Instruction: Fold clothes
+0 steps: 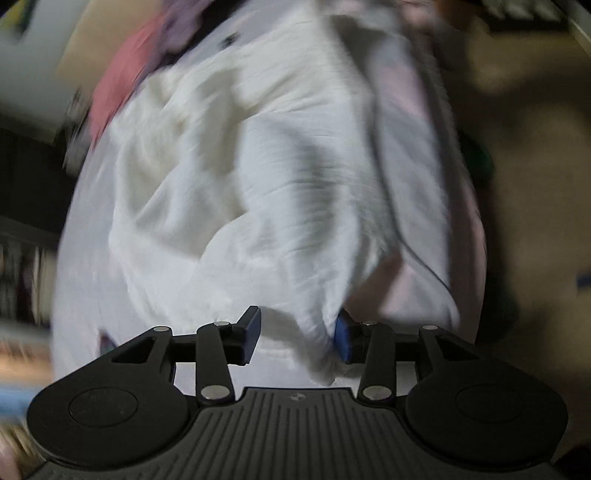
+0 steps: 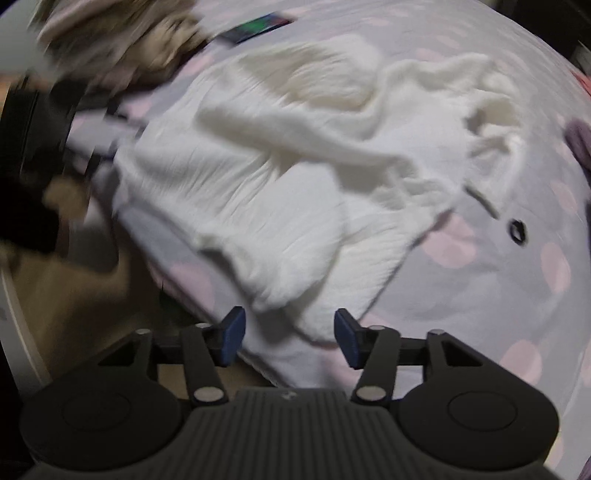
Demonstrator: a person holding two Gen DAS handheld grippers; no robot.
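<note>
A bed covered by a pale grey sheet with pink spots fills most of both views, its near left edge dropping to a tan floor in the right wrist view. On the sheet lies the task's thing, a white crinkled garment, rumpled and spread across the middle of the bed, with ridges and folds running from the near left toward the far right; its near hem reaches down close to the right gripper. In the left wrist view the same white garment covers the centre of the blurred picture, with a pink cloth beyond it at the far left. A fuzzy beige and brown heap sits at the far left of the bed in the right wrist view, and a dark flat object with a green patch lies just right of it; what it is cannot be told. A small dark ring-shaped thing rests on the sheet to the right of the garment, apart from it. The right gripper stands spread, its blue pads clear of the cloth, with the garment's hem between and just beyond them. The left gripper is also spread; a fold of the white garment hangs against its right pad while the left pad stands free, so nothing is pinched.
</note>
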